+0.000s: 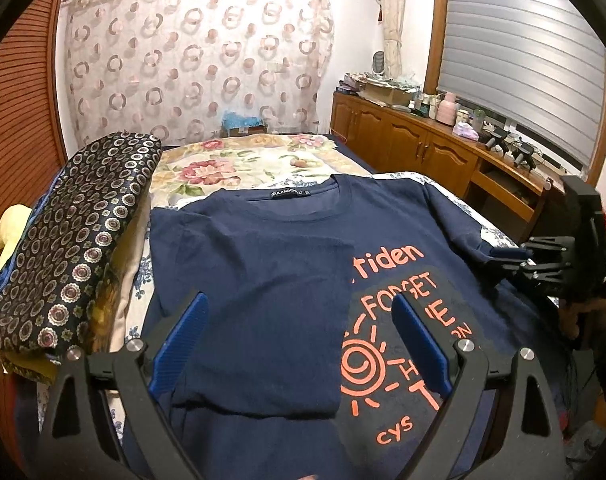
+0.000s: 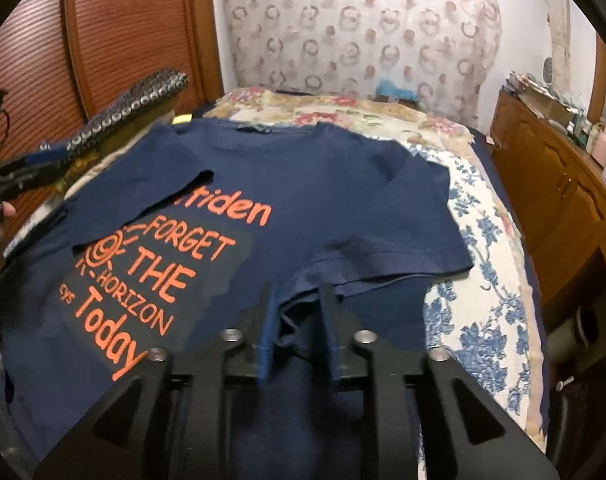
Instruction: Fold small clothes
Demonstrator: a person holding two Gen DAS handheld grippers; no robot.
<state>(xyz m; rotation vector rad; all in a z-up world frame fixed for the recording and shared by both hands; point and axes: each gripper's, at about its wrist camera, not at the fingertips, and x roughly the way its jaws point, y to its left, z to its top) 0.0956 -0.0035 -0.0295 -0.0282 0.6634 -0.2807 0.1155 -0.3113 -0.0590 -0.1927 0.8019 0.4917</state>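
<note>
Navy T-shirt (image 1: 263,280) lies flat on the bed (image 1: 239,160); left gripper (image 1: 299,312) hovers above it, jaws wide; right gripper (image 2: 297,300) at its sleeve, jaws narrow around bunched fabric.

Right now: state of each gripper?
Left gripper: open, empty, above the shirt.
Right gripper: jaws slightly apart, shirt fabric bunched between them; grip cannot be told.

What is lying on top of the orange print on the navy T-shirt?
A folded-over flap of the navy T-shirt covers the left part of the orange print, cutting off its words there. What else lies beneath the flap is hidden.
</note>
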